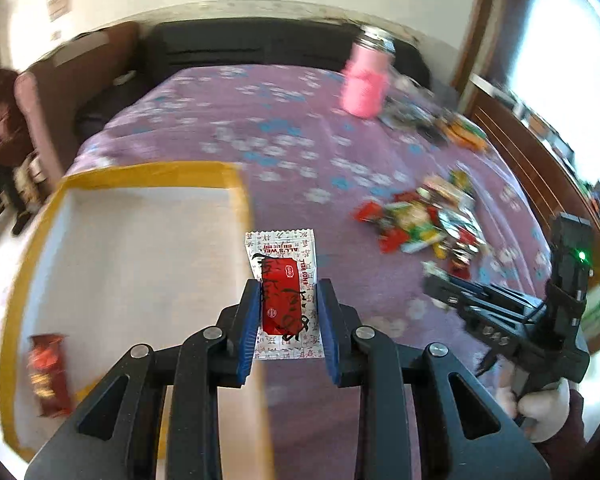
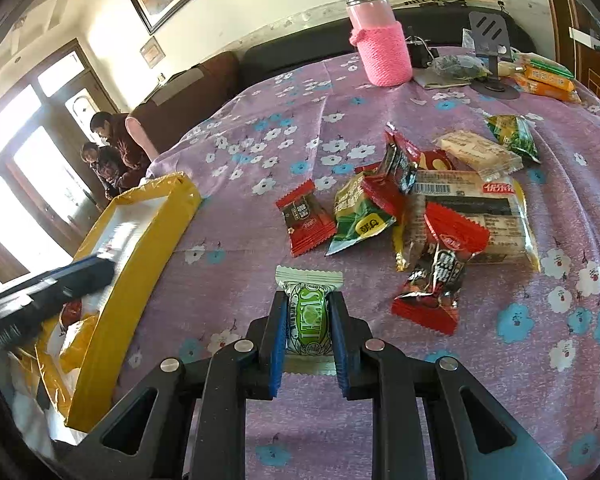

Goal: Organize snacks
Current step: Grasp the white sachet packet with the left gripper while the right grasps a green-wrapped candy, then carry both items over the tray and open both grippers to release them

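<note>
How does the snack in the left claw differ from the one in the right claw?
The white-and-red packet in the left claw is white, flat and printed with a red panel, while the green-labelled candy in the right claw is plump with a green oval label. The white-and-red packet hangs by the edge of the yellow-rimmed box; the green-labelled candy sits over the floral tablecloth. Both are sealed and pinched between blue pads.

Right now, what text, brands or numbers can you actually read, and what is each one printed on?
"ALL'S WELL ENDS WELL", upside down: white-and-red packet in the left gripper.
"SWEET": green-and-white packet in the right gripper.
Barcode digits on the clear cracker pack: too small.
Chinese characters on the loose snack wrappers: not legible.
Wall notices: blurred.
</note>
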A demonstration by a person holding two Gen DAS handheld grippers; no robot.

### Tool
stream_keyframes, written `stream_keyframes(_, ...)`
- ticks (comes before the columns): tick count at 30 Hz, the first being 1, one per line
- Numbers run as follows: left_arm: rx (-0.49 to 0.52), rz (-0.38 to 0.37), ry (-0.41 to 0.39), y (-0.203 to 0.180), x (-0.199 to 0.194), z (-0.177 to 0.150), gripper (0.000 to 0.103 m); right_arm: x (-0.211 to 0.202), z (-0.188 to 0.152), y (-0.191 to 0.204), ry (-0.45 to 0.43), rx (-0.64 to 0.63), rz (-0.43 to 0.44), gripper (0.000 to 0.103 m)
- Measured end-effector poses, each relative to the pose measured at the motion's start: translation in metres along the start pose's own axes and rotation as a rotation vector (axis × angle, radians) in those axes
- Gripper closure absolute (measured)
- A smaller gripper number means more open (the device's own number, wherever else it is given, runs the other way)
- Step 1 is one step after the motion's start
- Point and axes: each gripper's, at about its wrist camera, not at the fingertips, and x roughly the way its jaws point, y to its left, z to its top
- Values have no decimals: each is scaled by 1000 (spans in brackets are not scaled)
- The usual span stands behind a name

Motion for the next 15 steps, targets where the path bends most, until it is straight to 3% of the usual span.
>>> stream_keyframes(8,-199,80,-27,103,-17,-21,77,-10,7,44,20,-40,56,82)
stream_keyframes(15,-246,81,-16,136,-9,-32,77,2,18,127,83,-152,139,83)
